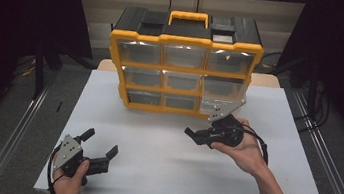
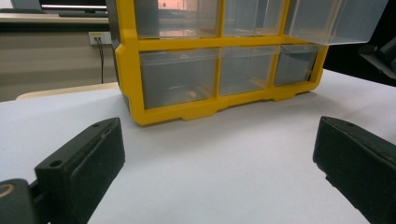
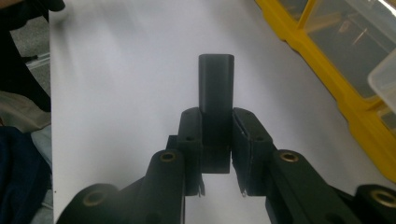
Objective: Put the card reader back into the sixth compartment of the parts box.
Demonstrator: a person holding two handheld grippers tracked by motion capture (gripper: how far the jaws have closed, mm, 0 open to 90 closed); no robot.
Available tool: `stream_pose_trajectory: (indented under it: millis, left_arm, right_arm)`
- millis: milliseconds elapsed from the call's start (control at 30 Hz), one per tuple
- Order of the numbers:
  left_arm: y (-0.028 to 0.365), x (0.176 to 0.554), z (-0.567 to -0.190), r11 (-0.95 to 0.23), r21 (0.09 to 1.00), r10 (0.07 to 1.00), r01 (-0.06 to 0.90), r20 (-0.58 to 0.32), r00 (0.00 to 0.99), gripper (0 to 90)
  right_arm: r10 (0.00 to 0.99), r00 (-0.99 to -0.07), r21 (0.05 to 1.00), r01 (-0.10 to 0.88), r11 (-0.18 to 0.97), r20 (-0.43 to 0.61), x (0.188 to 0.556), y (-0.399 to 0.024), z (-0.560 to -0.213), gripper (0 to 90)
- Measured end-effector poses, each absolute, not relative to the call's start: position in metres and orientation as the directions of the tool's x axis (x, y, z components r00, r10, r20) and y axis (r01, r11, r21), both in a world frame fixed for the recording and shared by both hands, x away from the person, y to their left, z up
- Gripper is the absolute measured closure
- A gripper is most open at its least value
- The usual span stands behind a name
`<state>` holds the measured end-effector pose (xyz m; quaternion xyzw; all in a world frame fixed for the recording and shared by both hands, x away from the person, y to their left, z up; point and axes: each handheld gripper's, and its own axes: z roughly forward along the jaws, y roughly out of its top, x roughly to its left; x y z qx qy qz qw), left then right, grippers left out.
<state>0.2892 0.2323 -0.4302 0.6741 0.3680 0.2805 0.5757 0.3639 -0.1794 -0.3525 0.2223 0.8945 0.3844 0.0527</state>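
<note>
A yellow organiser (image 1: 187, 42) with clear drawers and a black top stands at the back of the white table (image 1: 153, 150). Its middle-right drawer (image 1: 225, 88) is pulled out a little; in the left gripper view that drawer (image 2: 334, 21) juts forward. My right gripper (image 1: 199, 135), held palm-up in front of the organiser's lower right corner, is shut on a small black rectangular block (image 3: 215, 86) that sticks out past its pads (image 3: 191, 135). My left gripper (image 1: 101, 142) rests on the table at the near left, open, with nothing between its pads (image 2: 100, 158).
Metal rails (image 1: 17, 127) run along both sides of the table. The organiser's yellow base (image 3: 336, 88) lies close to the right of the held block. Bare white table stretches between the two grippers.
</note>
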Motion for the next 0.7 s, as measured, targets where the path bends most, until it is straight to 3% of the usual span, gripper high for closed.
stream_pose_trajectory:
  millis: [700]
  left_arm:
    - [0.232,0.289,-0.43,-0.069,0.982,0.82,0.174,-0.043,0.571,2.3]
  right_arm:
    - [0.431,-0.901,0.758,0.316,0.57,0.051,0.358,-0.182,-0.329,73.8]
